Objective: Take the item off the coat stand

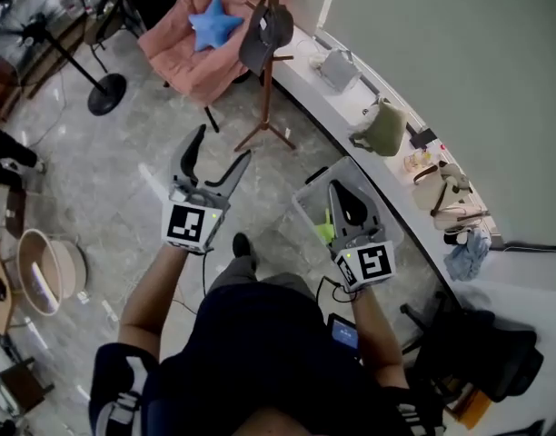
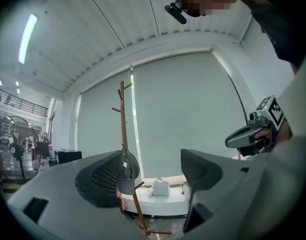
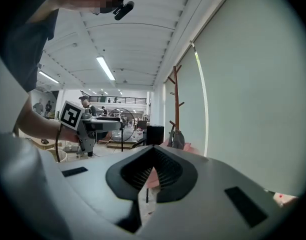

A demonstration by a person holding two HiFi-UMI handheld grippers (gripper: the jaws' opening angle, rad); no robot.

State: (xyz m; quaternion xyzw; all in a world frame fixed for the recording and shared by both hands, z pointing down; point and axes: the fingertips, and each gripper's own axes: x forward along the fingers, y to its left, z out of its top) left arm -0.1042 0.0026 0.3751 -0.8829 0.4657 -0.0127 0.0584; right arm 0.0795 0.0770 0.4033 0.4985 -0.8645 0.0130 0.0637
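Left tool (image 1: 223, 143) gapes wide, empty, lined up on the dark cap (image 1: 264, 30) hanging on the far coat stand (image 1: 270, 89), seemingly ready to grab; right tool (image 1: 342, 194) pinched closed, holding nothing.

Grey marbled floor (image 1: 105, 180), with a curved white ledge (image 1: 307, 78) along the wall.
On the floor, the pink armchair (image 1: 192, 53) sits at the top centre. The coat stand (image 1: 265, 133) spreads its wooden feet just right of it, and a fan's round black base (image 1: 106, 94) rests at the upper left. A round wooden tub (image 1: 44, 271) is at the left edge, a grey crate (image 1: 307, 198) near the centre and a black office chair (image 1: 482, 357) at the lower right. The ledge carries a pale handbag (image 1: 335, 69), an olive bag (image 1: 383, 128), beige bags (image 1: 441, 193) and a blue cloth (image 1: 463, 258).
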